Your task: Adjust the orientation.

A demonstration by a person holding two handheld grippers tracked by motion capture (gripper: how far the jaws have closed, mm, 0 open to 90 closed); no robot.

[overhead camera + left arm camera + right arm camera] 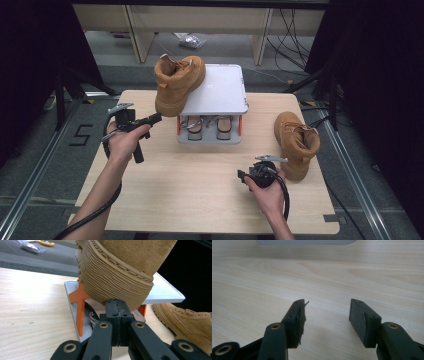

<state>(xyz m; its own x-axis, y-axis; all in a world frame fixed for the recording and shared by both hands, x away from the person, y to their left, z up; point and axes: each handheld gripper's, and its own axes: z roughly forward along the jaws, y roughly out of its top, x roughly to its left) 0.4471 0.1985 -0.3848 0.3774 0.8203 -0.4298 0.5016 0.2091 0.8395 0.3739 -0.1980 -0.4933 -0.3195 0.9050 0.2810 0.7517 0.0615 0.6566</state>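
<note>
A tan suede boot (177, 85) (120, 272) stands on the left edge of a white two-level shoe rack (222, 90) (165, 292), its ribbed sole hanging over the side. My left gripper (155, 118) (116, 305) is shut with nothing between its jaws, and its tip sits against the underside of that sole. A matching boot (296, 142) (190, 322) stands on the table at the right. My right gripper (242, 176) (325, 312) is open, low over bare wood in front of the rack and left of that boot.
A pair of sandals (209, 126) lies on the rack's lower shelf, between orange cross supports (79, 305). The wooden table (200, 200) ends close behind the rack. Cables and desk legs (260, 45) lie on the floor beyond.
</note>
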